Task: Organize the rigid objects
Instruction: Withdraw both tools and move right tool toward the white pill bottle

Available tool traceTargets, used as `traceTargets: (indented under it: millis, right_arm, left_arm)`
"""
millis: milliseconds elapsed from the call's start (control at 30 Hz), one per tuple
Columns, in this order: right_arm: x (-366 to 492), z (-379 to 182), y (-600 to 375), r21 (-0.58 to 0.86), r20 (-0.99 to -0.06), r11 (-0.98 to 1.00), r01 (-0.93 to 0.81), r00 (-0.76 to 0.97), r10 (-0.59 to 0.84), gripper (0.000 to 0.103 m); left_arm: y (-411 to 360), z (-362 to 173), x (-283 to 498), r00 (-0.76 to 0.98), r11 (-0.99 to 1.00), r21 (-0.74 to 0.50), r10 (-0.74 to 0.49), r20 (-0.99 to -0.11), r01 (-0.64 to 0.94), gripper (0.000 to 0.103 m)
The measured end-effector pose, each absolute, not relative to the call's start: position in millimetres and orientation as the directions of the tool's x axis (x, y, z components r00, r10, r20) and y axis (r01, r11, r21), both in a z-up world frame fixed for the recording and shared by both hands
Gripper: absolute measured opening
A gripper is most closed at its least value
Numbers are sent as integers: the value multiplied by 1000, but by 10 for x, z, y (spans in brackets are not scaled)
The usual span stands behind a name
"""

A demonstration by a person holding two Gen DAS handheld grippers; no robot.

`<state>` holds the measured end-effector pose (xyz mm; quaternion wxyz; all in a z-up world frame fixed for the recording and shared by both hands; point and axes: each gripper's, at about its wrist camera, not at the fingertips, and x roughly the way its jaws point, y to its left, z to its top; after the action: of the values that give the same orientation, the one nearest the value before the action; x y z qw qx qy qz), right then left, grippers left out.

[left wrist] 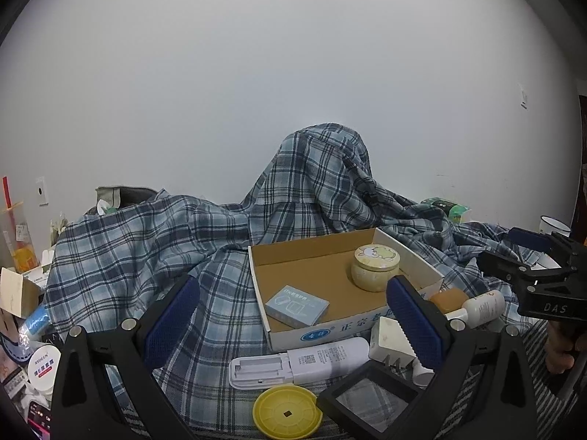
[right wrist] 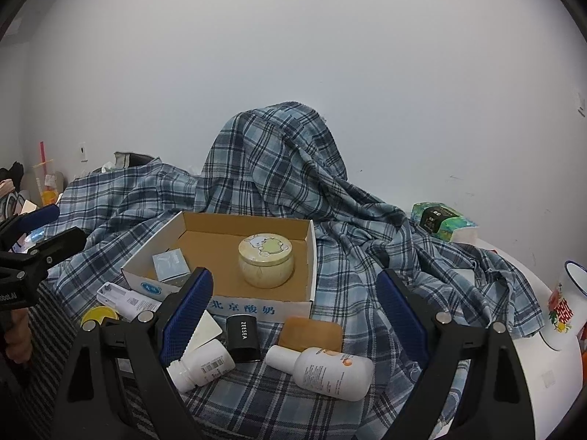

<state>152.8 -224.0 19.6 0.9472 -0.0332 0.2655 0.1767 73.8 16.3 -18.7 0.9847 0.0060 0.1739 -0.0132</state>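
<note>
White plastic, the lotion bottle (right wrist: 324, 370) lay on plaid cloth (right wrist: 367, 256) before the cardboard box (right wrist: 312, 256); light, slippery, best gripped mid-body. Both the right claw (right wrist: 293, 315) and left claw (left wrist: 293, 324) stood wide open, empty.

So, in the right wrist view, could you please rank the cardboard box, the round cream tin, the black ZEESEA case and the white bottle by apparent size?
1. cardboard box
2. round cream tin and white bottle: look alike, and the bottle lies nearer the camera, so unsure
3. black ZEESEA case

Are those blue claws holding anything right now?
No. The left gripper and the right gripper are both open and empty, hovering over the clutter in front of the cardboard box.
</note>
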Motion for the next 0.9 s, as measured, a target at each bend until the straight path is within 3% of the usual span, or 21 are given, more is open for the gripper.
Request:
traceTargets:
  millis: [233, 400, 600, 900]
  right_arm:
    - [1551, 183, -2100, 13, -612, 889, -459, 699, 370, 90]
    - [1587, -85, -1782, 34, -765, 757, -653, 470, 439, 90]
    - [1698, -374, -1560, 76, -851, 675, -734, 305, 428, 90]
    - [1796, -580, -1393, 136, -888, 622, -771, 183, 422, 70]
  left_arm:
    - [156, -178, 743, 940, 1000, 4, -26, -339, 29, 103]
    - [125, -190, 737, 941, 999, 15, -27, -337, 34, 103]
    - [82, -207, 756, 938, 999, 25, -32, -346, 43, 103]
    - [38, -213, 761, 935, 998, 27, -36, -353, 49, 103]
